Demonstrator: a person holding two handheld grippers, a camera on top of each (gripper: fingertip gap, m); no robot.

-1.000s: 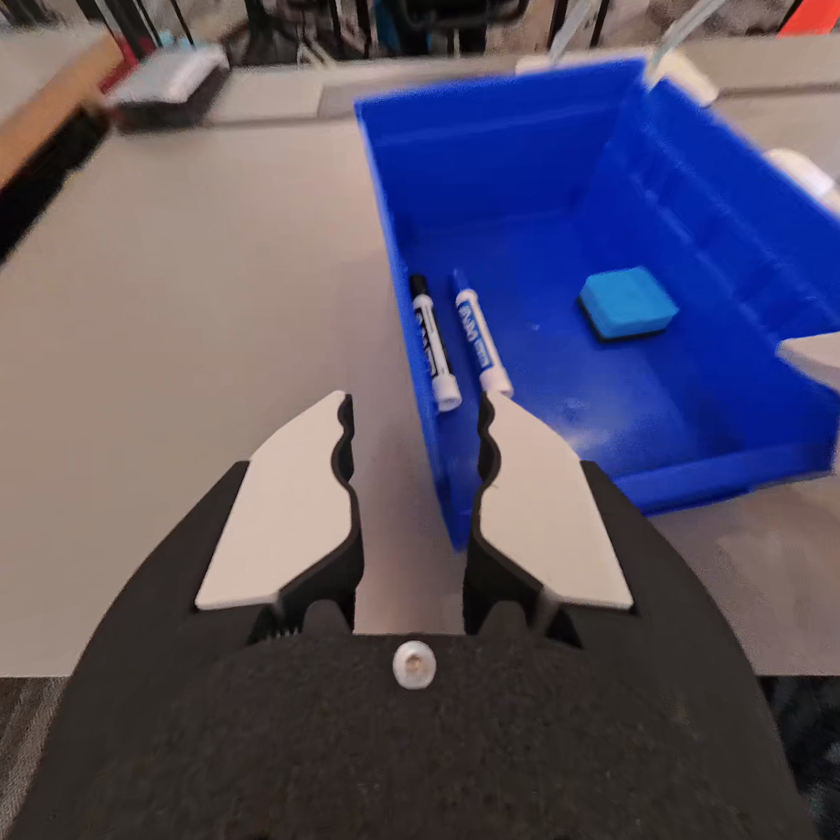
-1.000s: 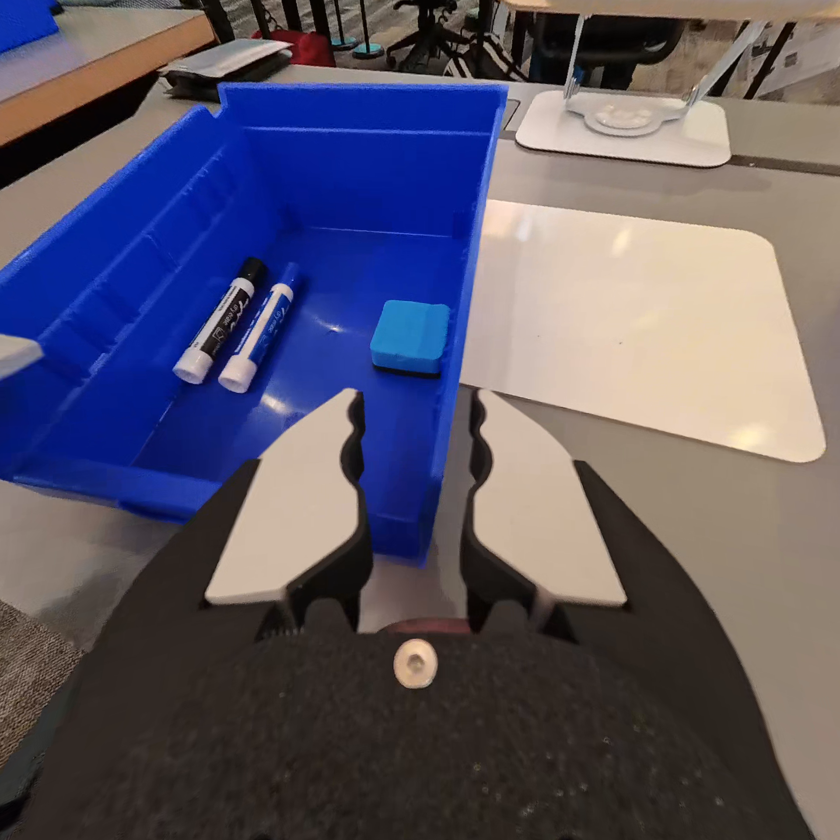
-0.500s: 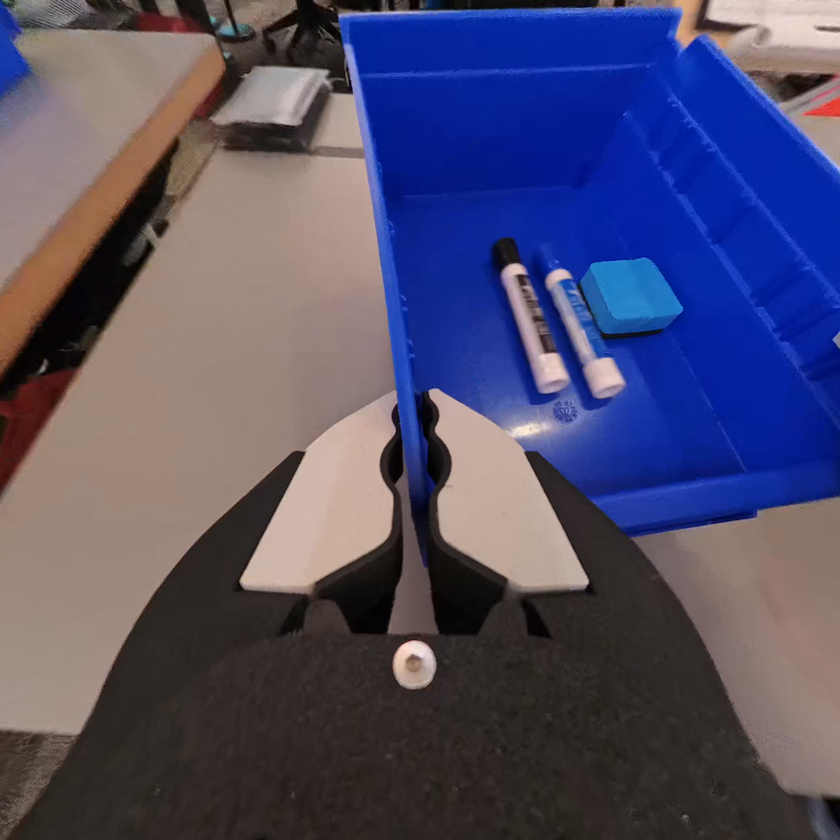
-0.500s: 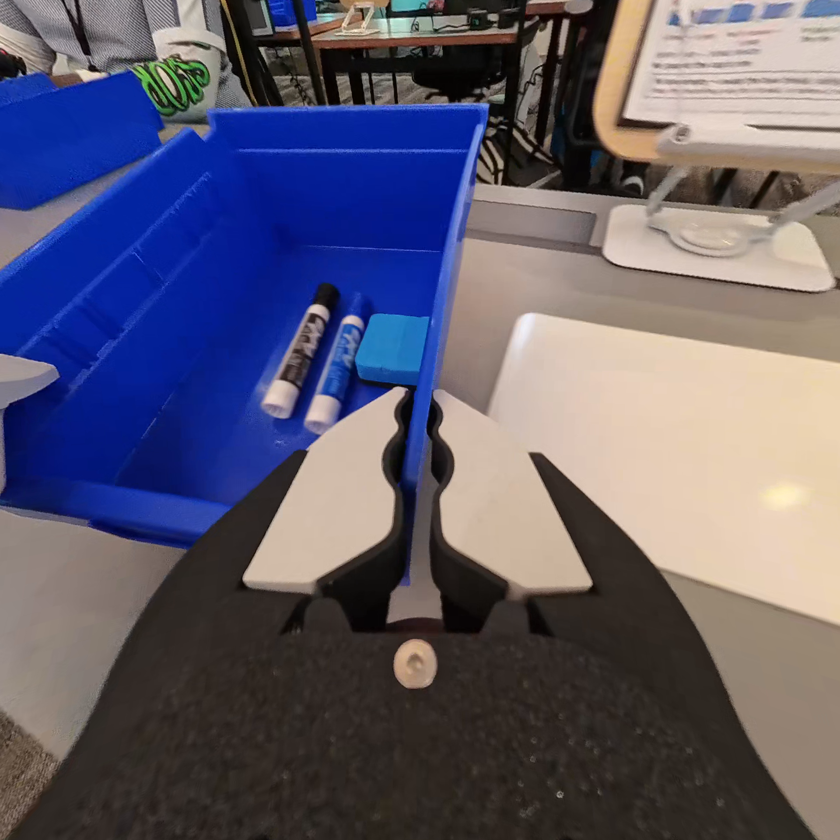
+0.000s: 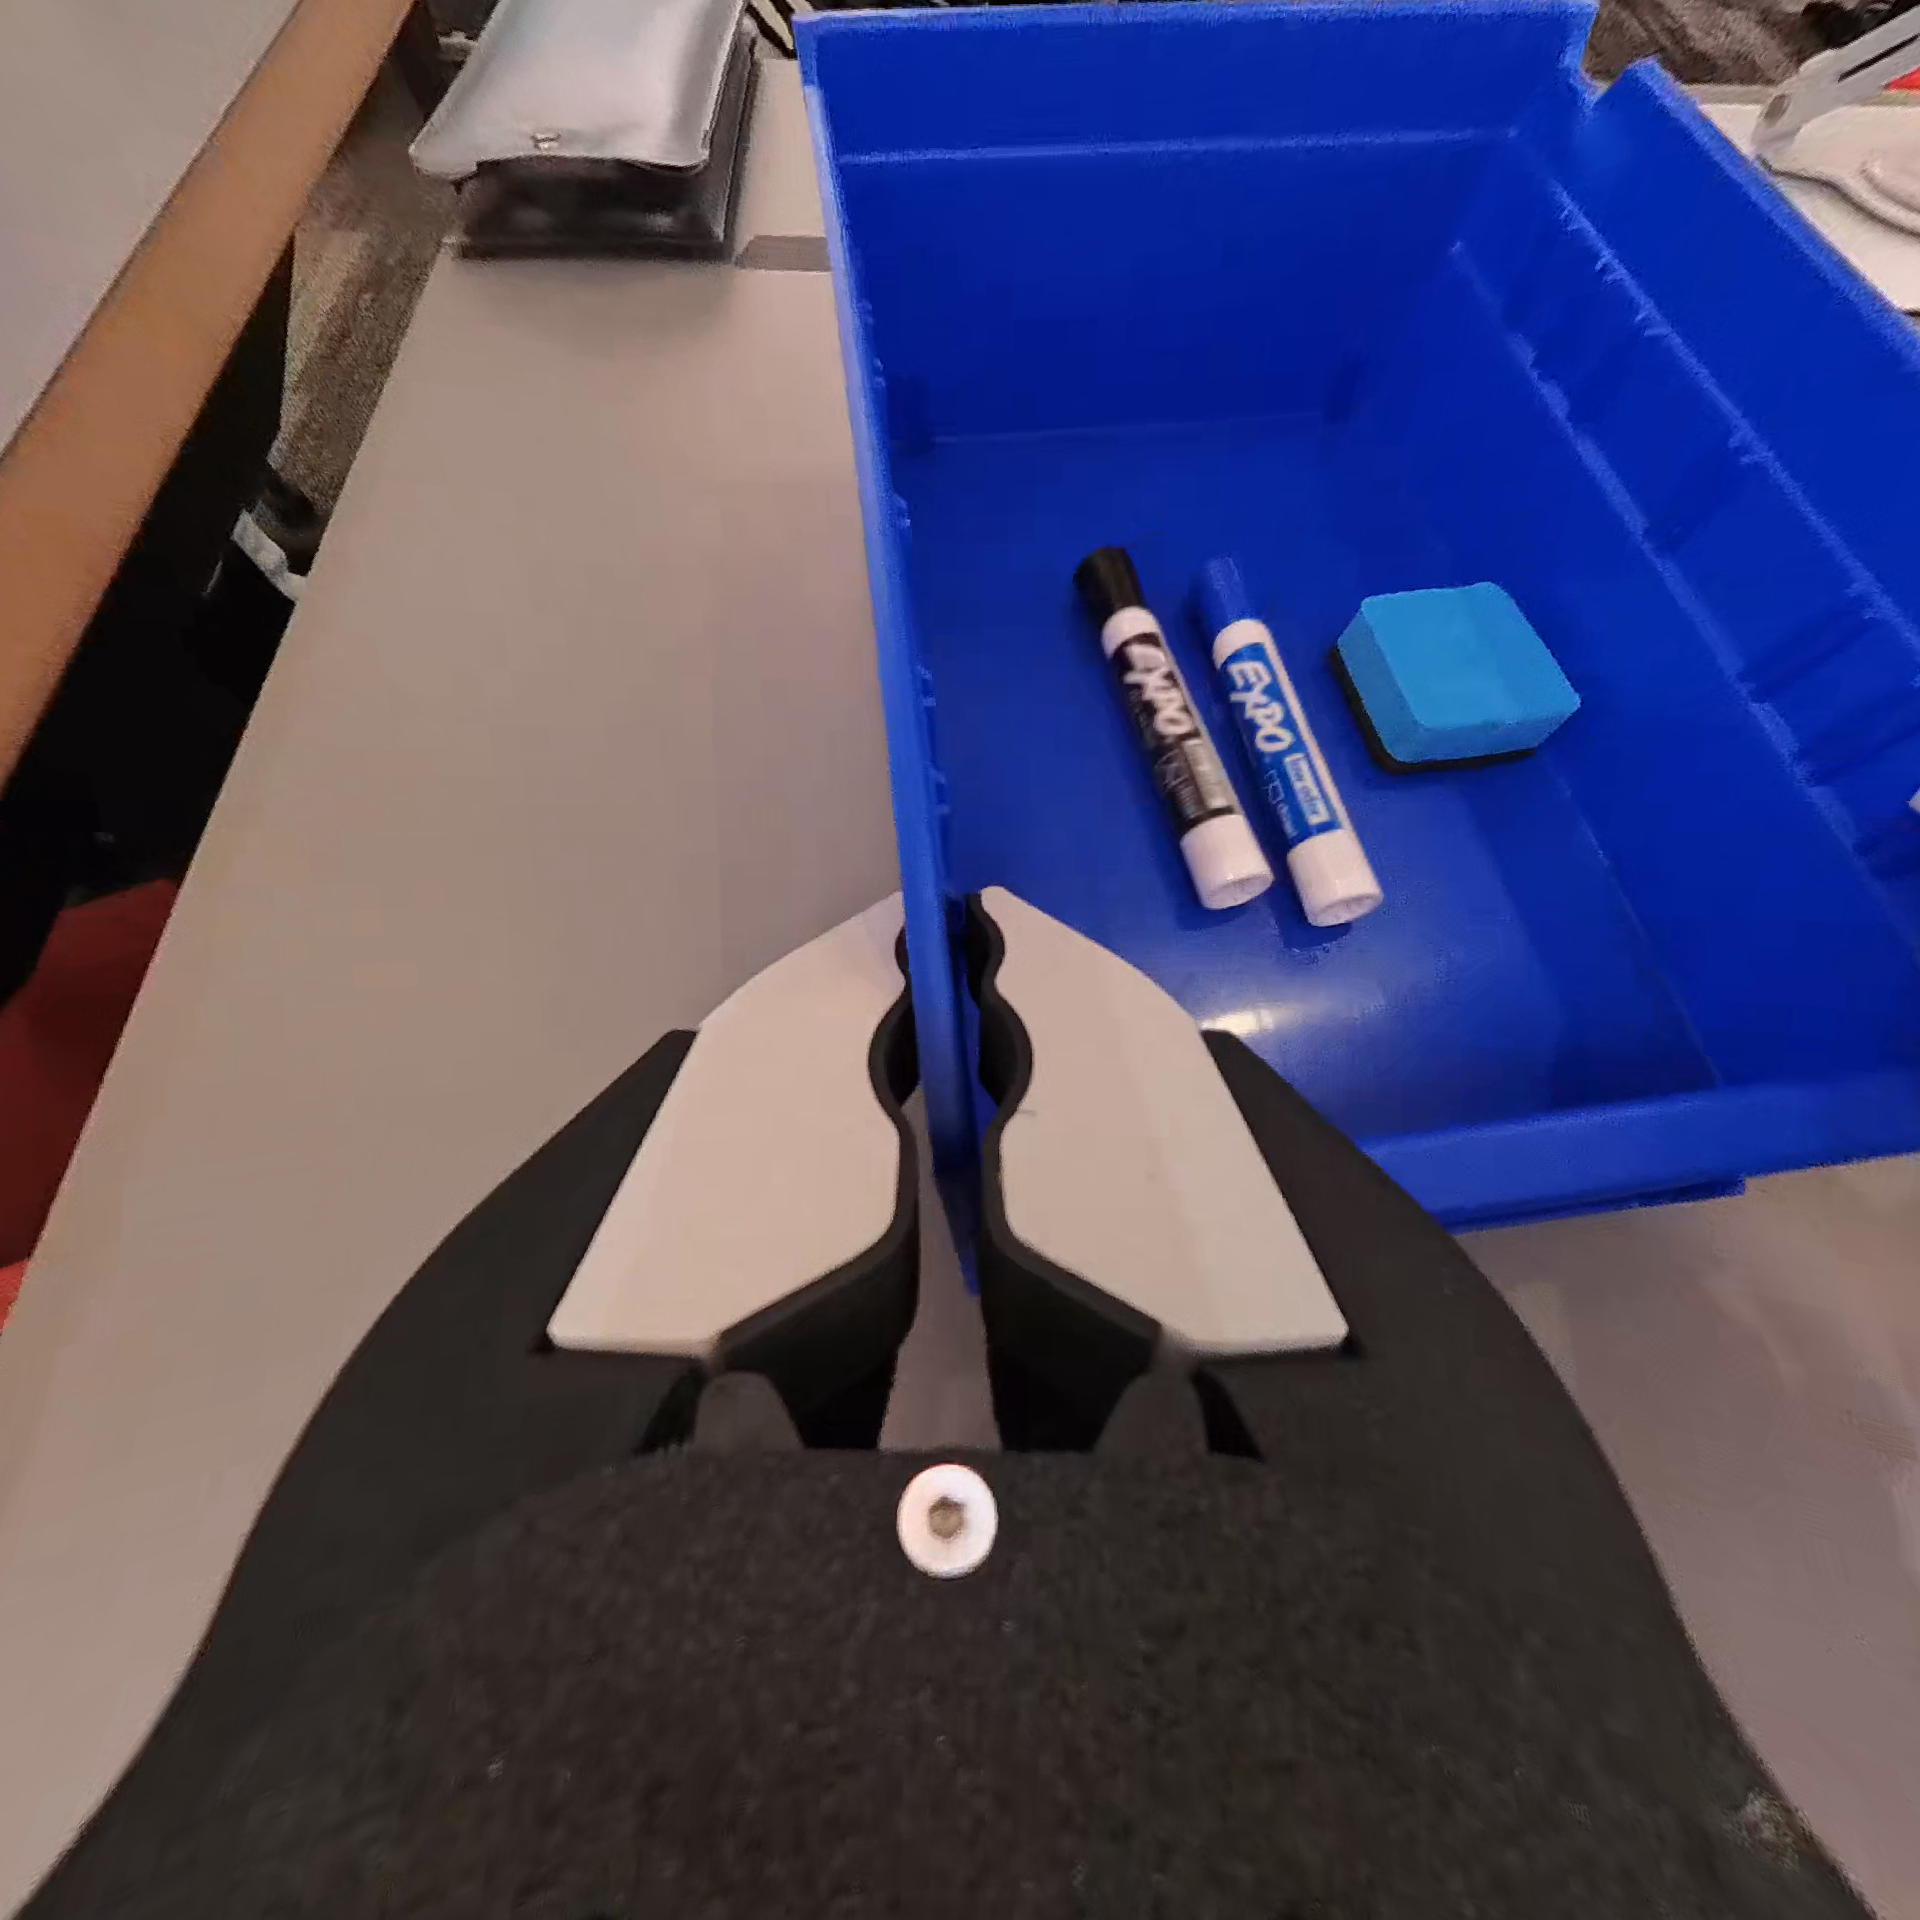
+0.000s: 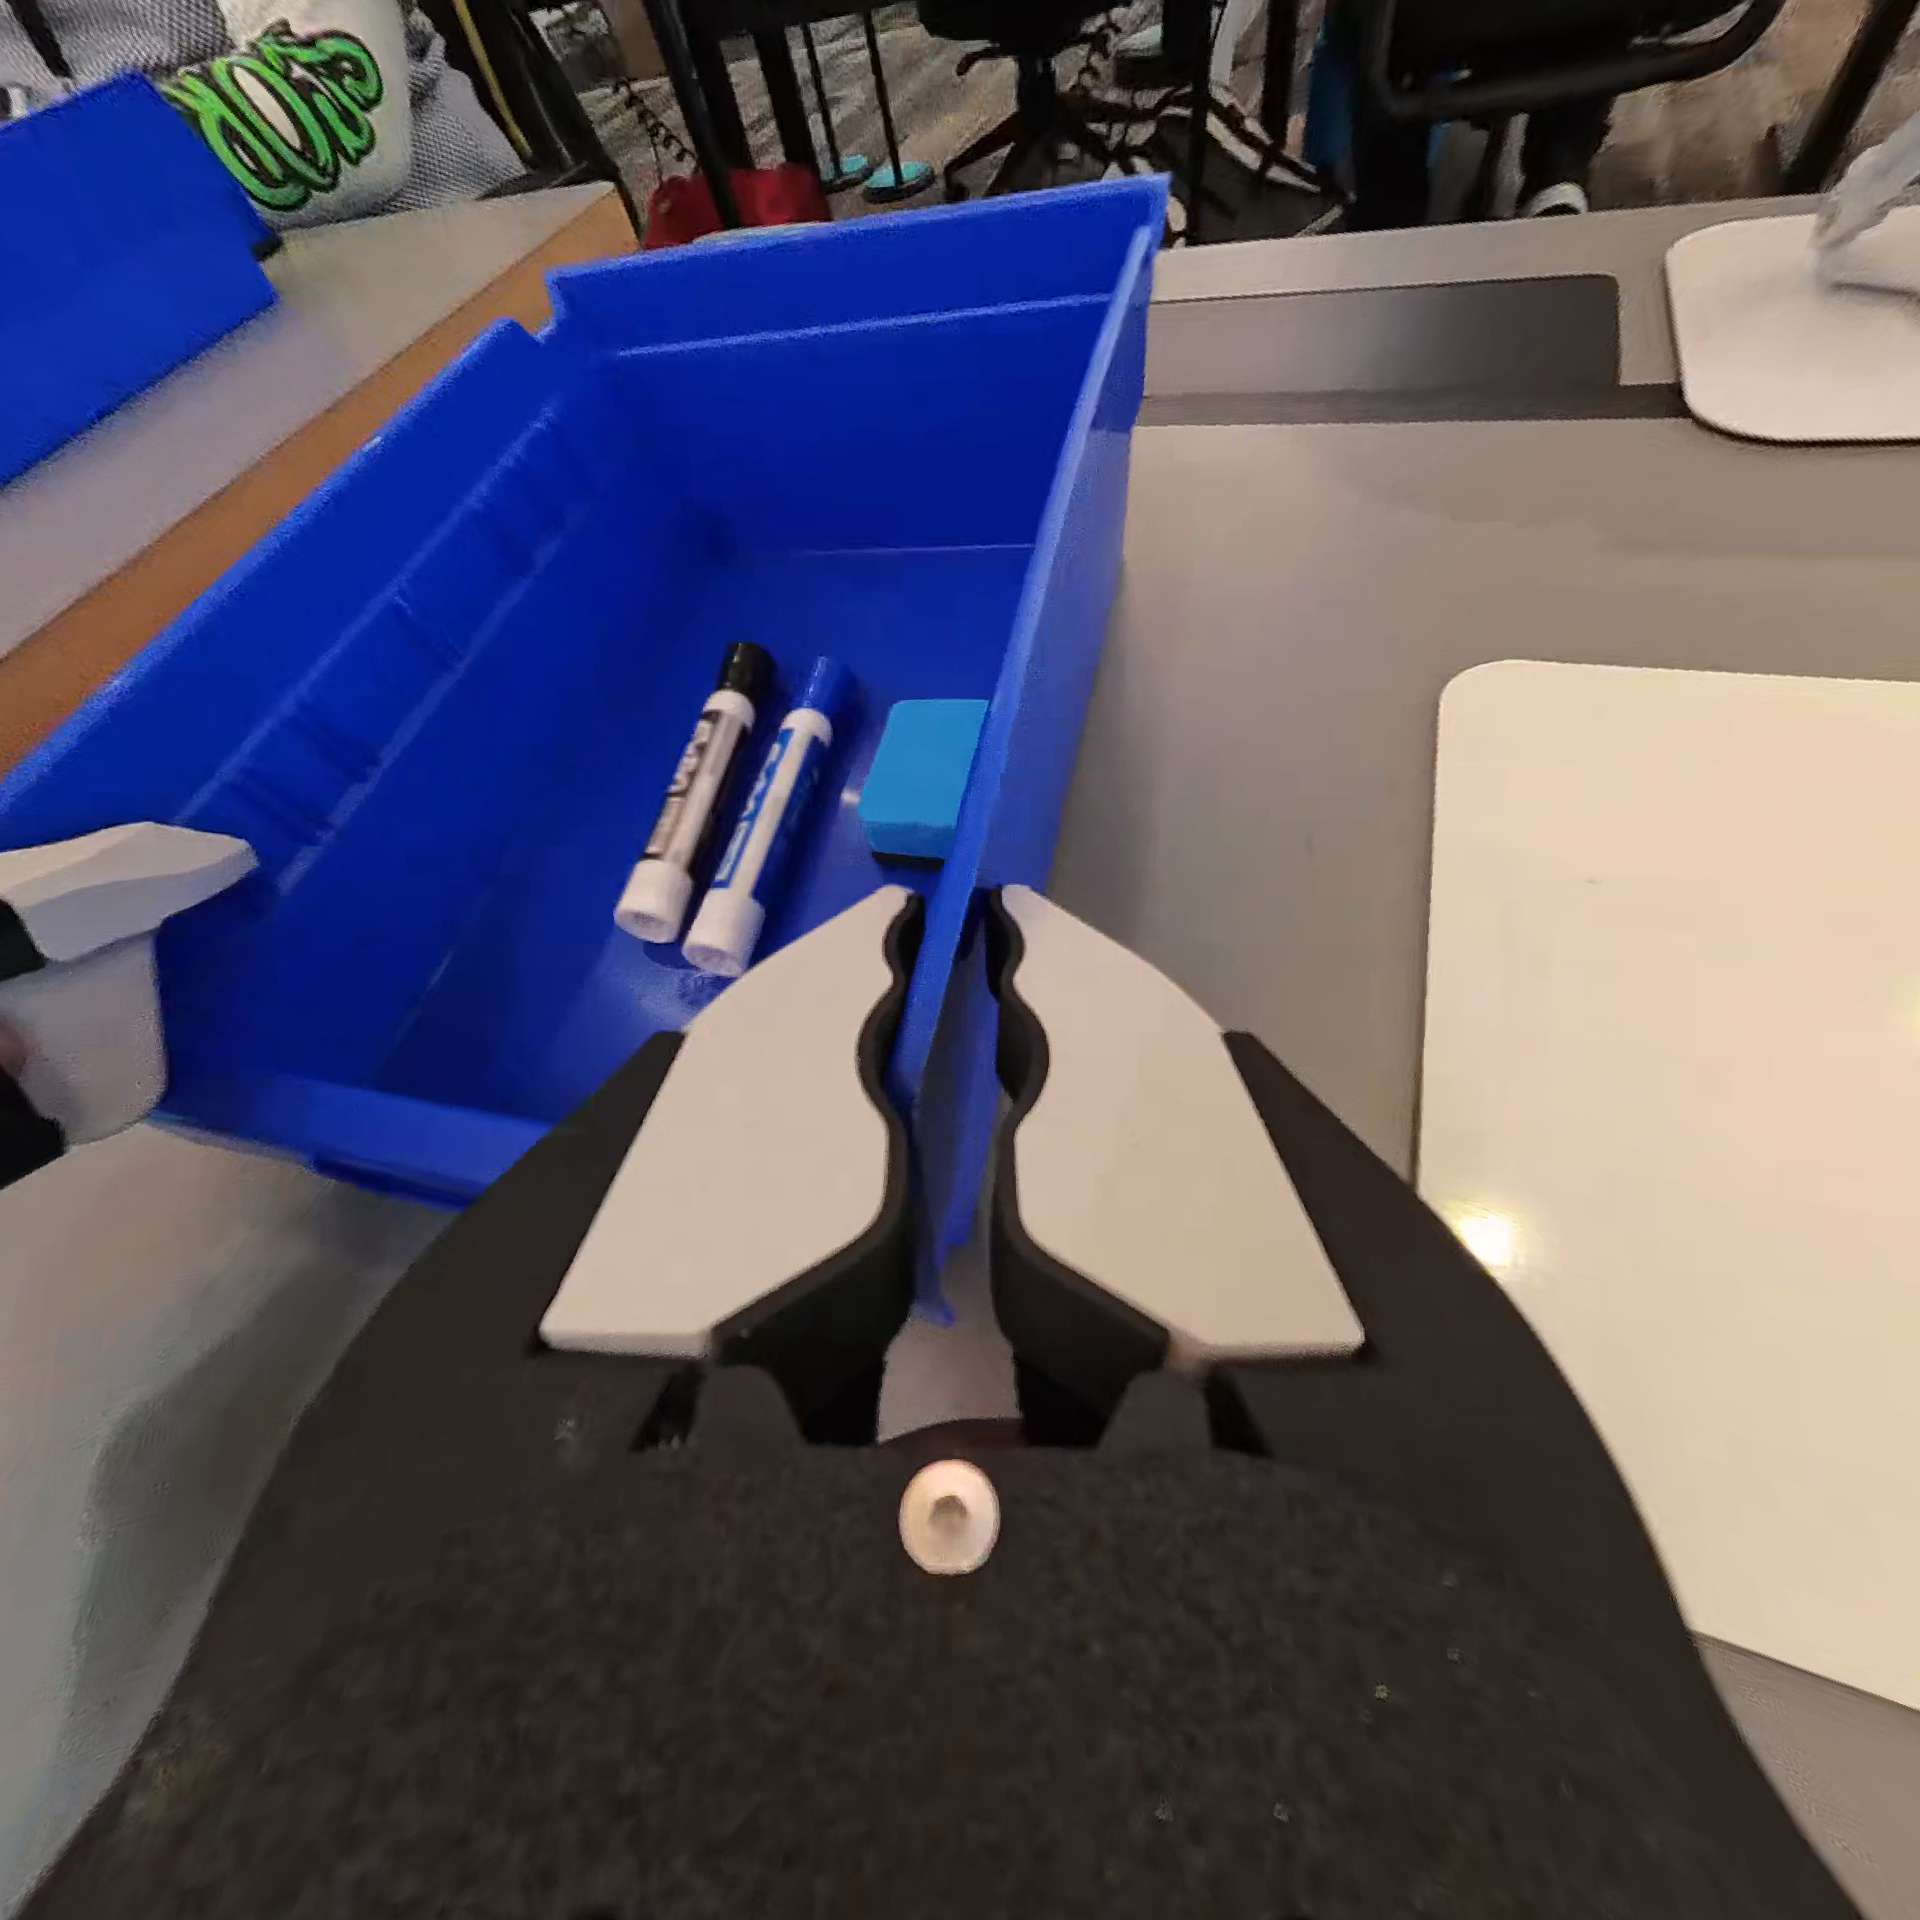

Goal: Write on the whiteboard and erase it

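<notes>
Here the left gripper [image 5: 935, 914] reaches forward from the bottom of its frame, level and nearly centred, its two pale fingers [image 5: 769, 1132] pinched on the left side wall of the blue bin [image 5: 1143, 312], one finger outside the wall and one inside. The right gripper [image 6: 948, 909] is posed the same way in its own view, its jaws clamped on the bin's right side wall near the front corner, with the wall running up the middle of the frame between the fingertips. At the left edge of the right wrist view the other gripper's pale finger shows against the opposite wall, so the bin is held from both sides. The bin sits on a grey table [image 5: 540, 727]; whether its base touches the top I cannot tell. On the bin floor lie a black marker [image 5: 1169, 727] and a blue marker [image 5: 1278, 743], side by side and nearly touching, caps pointing toward the upper part of the frame. Just right of them, apart from the blue one, rests a blue eraser [image 5: 1455, 670] with a dark underside. The whiteboard [image 6: 1683, 1091] lies flat on the table at the right of the right wrist view, beside the bin but not touching it. A white stand base [image 6: 1797, 332] sits in the upper right corner.
</notes>
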